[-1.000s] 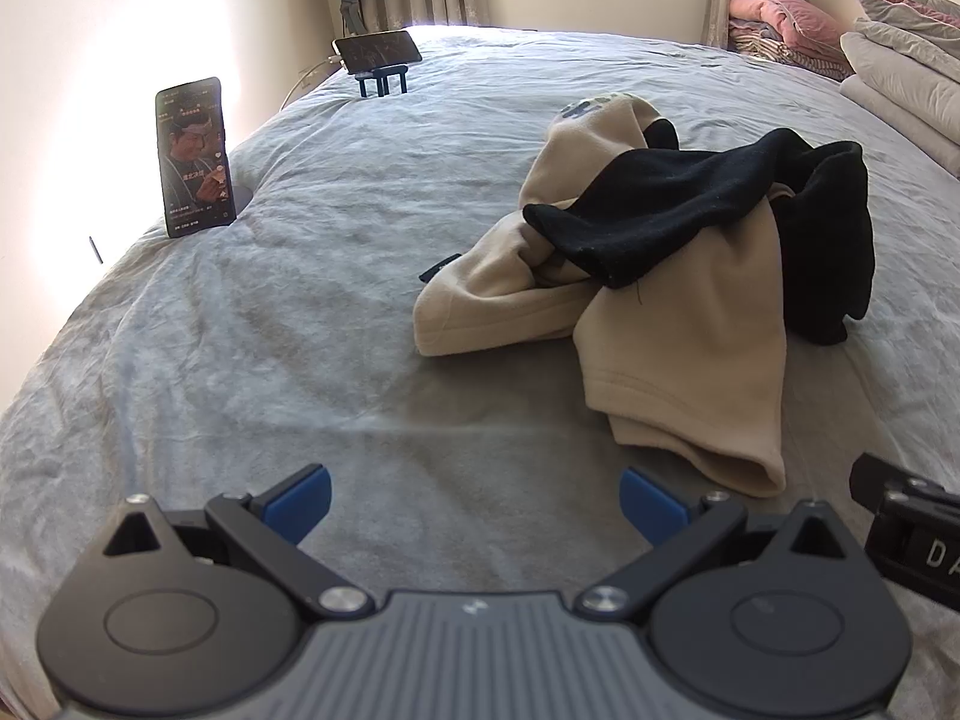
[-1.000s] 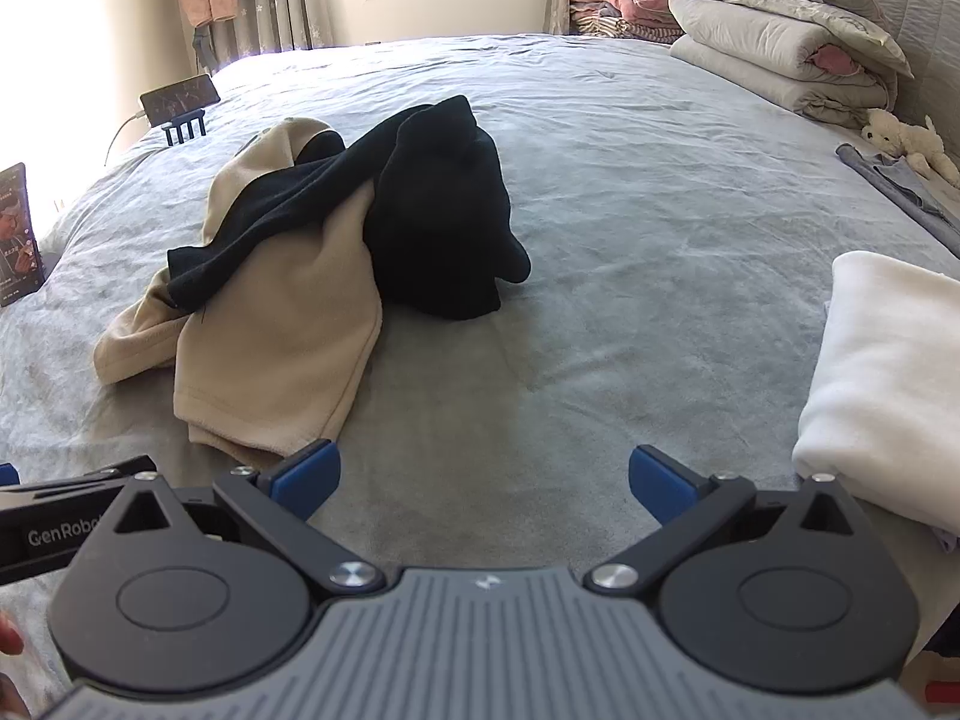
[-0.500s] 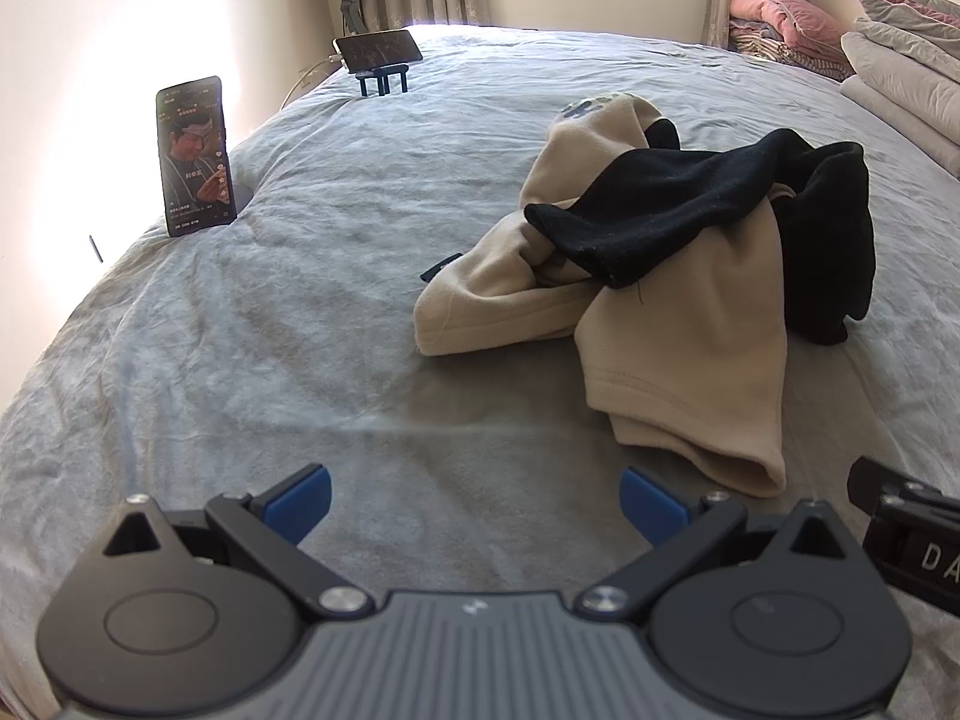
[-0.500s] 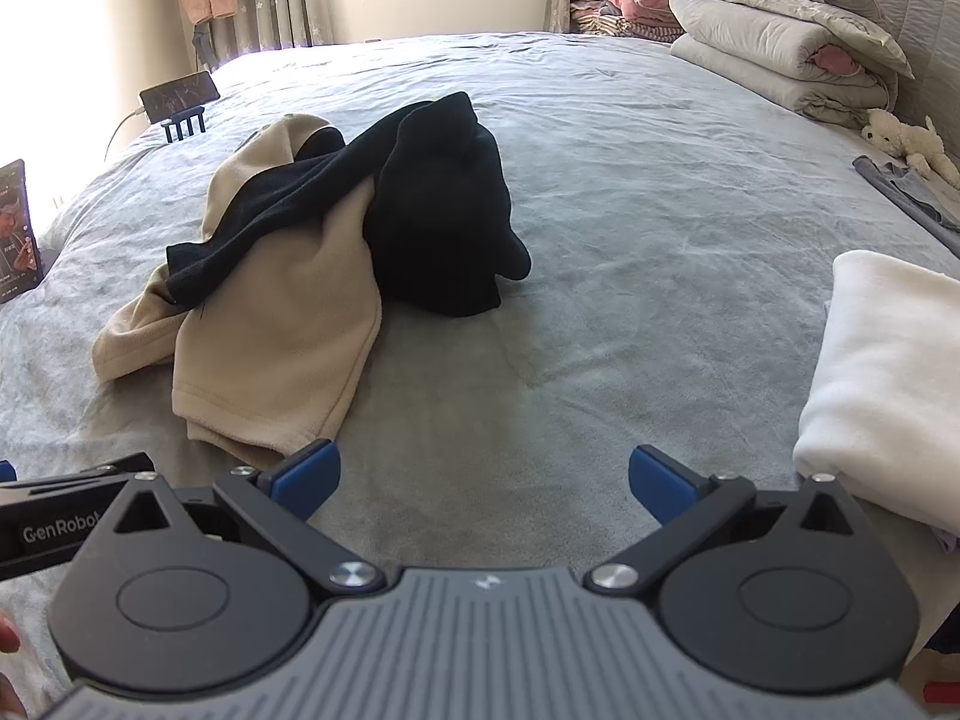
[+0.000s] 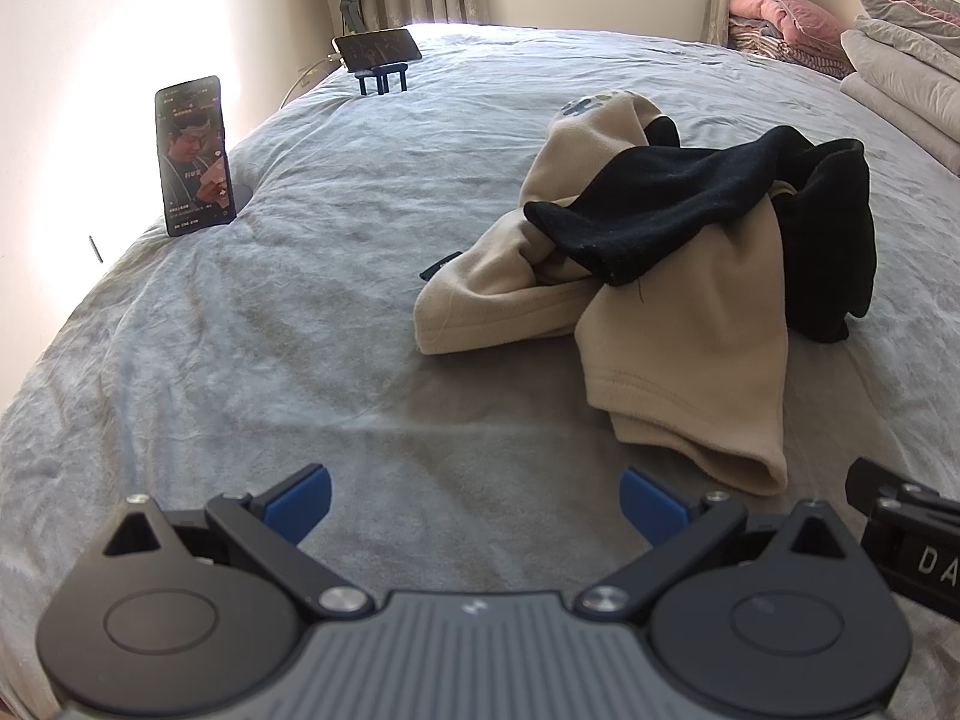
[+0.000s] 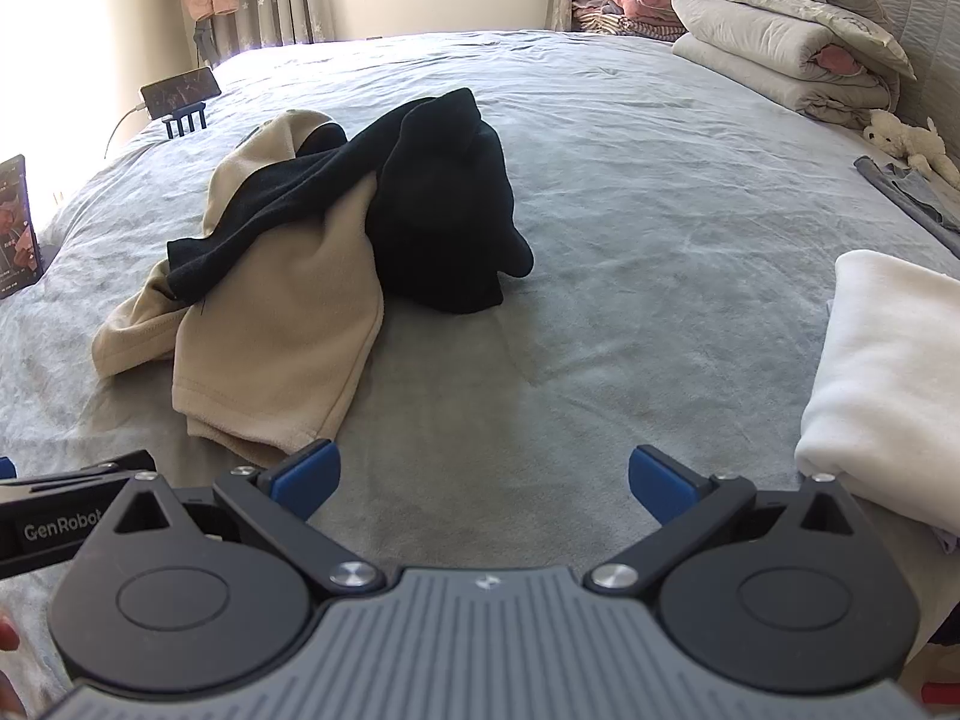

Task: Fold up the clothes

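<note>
We see a soft, fuzzy tan top [image 5: 690, 354] and black top [image 6: 444, 210] on a wrinkly gray cloth bed [image 6: 630, 180], a fluffy white towel [image 6: 888, 384], a shiny phone [image 5: 193, 156], and matt black plastic grippers with silver metal screws.

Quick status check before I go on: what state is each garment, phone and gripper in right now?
Beige fleece garment: crumpled, unfolded, on the grey bedspread.
Black fleece garment: crumpled, draped partly over the beige one.
White fabric: looks folded, at the right edge.
Upright phone: screen on.
Phone on blue stand: lying sideways.
Left gripper: jaws open, empty.
Right gripper: jaws open, empty.
</note>
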A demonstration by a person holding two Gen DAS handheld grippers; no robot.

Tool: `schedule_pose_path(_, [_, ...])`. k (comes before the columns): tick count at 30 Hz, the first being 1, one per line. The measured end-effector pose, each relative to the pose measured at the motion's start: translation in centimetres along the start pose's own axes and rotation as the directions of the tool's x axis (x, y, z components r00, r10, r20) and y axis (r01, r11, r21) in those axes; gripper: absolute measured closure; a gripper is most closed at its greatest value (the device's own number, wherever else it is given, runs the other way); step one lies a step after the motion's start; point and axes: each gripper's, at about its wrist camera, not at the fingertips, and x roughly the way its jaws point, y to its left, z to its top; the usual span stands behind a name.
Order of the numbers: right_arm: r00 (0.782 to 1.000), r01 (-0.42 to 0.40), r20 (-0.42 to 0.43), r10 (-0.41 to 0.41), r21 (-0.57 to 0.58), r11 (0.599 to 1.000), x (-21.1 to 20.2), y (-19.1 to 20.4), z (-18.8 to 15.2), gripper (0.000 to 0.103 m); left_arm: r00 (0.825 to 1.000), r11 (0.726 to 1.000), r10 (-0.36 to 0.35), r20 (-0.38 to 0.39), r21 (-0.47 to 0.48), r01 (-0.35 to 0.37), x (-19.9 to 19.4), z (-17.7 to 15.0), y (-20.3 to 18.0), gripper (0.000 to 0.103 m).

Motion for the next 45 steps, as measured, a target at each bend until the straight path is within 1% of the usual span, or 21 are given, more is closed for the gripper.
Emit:
schedule_pose_path(11, [1.000,0.000,-0.001,0.000,-0.003,1.000,0.0,0.1,0.0,0.000,1.000,1.000,-0.003,-0.004,0.001,0.003,0.0,0.1,0.1,0.000])
schedule_pose_path(20, [1.000,-0.002,0.002,0.002,-0.018,1.000,0.0,0.3,0.0,0.000,1.000,1.000,-0.003,-0.010,0.021,0.003,0.4,0.1,0.2,0.000])
schedule_pose_path(29, [1.000,-0.027,0.011,0.028,-0.043,0.999,-0.1,1.2,0.2,0.000,1.000,0.999,0.008,-0.020,0.035,-0.007,1.2,0.3,0.6,0.000])
schedule_pose_path(35, [0.999,-0.041,0.007,0.042,-0.059,0.997,0.4,1.8,0.4,0.000,1.000,0.999,0.011,-0.012,0.041,-0.011,1.4,0.6,0.8,0.000])
schedule_pose_path(38, [0.999,-0.042,-0.002,0.042,-0.061,0.997,0.9,1.9,0.5,0.000,1.000,0.999,0.014,-0.021,0.041,-0.013,2.0,0.7,0.9,0.000])
schedule_pose_path(45, [0.998,-0.038,-0.057,0.035,-0.045,0.998,3.0,2.0,0.8,0.000,0.997,0.999,0.001,-0.077,0.033,0.002,3.8,0.7,1.0,0.000])
